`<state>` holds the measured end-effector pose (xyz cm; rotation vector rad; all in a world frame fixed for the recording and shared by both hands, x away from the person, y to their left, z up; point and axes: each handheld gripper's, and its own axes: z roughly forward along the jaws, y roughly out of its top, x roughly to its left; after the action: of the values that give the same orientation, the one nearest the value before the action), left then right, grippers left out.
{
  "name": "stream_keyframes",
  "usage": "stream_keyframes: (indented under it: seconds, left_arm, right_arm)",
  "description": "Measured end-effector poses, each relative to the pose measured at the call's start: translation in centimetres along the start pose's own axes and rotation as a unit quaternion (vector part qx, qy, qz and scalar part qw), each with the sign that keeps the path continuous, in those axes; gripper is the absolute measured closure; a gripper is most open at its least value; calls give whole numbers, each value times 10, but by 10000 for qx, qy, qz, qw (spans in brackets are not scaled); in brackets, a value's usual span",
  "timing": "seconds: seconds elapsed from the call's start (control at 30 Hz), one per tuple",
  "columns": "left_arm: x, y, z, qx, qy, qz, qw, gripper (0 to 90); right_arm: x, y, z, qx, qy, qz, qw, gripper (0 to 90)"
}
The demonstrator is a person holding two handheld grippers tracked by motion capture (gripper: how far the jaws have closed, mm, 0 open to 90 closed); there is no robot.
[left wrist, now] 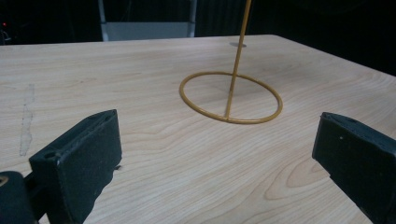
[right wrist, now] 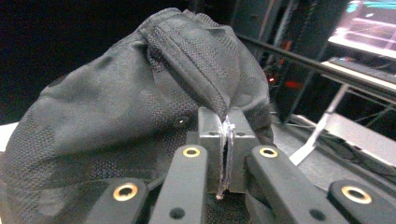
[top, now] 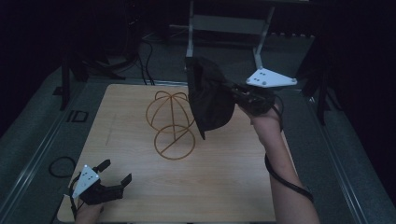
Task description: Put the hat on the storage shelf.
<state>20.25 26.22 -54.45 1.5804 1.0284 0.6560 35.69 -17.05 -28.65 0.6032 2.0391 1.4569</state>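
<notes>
Up at the far right of the table, the right gripper is clamped on a black cap, holding it in the air just to the right of a golden wire stand. Its own camera shows the two jaws pressed together on a fold of the cap's fabric, the crown bulging away to the left. The stand has a domed top and a ring base resting on the wood, and the cap's lower edge hangs close beside the dome; whether they touch cannot be told. At the near left corner, the left gripper sits low over the table with its jaws spread wide and nothing between them, facing the stand's ring base.
</notes>
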Motion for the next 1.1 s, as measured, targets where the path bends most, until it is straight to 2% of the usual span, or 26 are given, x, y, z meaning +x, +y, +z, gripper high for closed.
stream_keyframes:
  seconds: [0.17,0.4,0.63,0.93,1.1]
  left_arm:
    - [2,0,-1,-10,-17,-30,10000,20]
    - [2,-2,0,45,-68,20,10000,20]
    - [1,-3,1,72,-123,23,9999,20]
    - [-1,-3,2,100,-217,29,9997,20]
    - [-2,-4,3,119,-248,74,9996,20]
  right_arm:
    - [14,4,23,205,120,-178,9996,878]
    - [27,8,44,365,310,-241,9986,877]
    - [38,5,69,667,453,-298,9963,877]
    - [45,-3,90,900,583,-191,9940,876]
    - [48,-9,97,909,717,-38,9933,872]
